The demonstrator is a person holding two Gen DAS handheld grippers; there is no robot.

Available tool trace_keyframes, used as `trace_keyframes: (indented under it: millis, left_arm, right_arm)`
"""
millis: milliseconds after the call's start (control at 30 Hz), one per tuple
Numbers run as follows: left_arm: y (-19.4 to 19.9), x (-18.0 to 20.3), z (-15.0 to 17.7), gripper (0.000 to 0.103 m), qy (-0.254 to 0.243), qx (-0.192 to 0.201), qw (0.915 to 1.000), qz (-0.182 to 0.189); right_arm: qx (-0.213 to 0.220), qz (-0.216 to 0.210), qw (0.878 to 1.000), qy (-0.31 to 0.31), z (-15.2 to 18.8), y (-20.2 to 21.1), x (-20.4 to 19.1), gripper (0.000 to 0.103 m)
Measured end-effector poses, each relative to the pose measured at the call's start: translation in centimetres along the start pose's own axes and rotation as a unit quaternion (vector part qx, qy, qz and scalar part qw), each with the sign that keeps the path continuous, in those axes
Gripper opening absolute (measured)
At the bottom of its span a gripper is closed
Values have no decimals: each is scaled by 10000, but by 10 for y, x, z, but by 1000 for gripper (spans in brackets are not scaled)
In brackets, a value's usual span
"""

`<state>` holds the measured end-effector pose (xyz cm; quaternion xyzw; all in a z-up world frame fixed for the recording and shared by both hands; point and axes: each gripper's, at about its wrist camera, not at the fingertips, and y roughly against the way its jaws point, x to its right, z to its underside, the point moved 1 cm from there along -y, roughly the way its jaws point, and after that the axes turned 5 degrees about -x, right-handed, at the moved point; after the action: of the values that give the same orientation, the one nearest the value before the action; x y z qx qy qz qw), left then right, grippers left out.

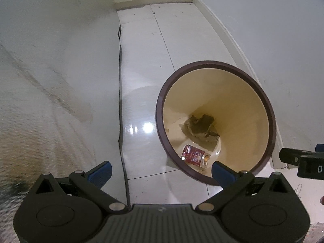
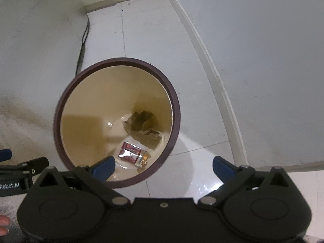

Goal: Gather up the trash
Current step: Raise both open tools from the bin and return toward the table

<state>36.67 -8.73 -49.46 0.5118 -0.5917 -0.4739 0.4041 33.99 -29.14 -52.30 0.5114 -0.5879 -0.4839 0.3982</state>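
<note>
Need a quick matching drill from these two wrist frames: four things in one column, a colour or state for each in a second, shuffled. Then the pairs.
Things:
1. bin rim
2. cigarette pack
3. crumpled paper
4. right gripper

Colour or state:
A. red, lying flat on the bin floor
B. dark brown ring
C. open, nothing held
D. dull brown, wadded, deeper in the bin

Pairs: 1-B, 2-A, 3-D, 4-C
</note>
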Motion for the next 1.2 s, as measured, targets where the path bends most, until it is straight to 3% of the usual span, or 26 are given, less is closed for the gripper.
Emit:
trace_keyframes:
  millis: [300, 700, 1200]
  left_arm:
    - [48, 2, 20, 103, 59, 194, 9998, 34]
    - [126, 11, 52, 103, 39, 638, 9977, 208]
    - [236, 42, 83, 103, -368, 1572, 9861, 381]
  right_arm:
    - [182, 52, 9998, 54, 22, 44, 1, 103]
    - [792, 89, 9968, 24, 55, 130, 12, 103]
    - [1663, 170, 9857, -191, 102, 242, 46, 103]
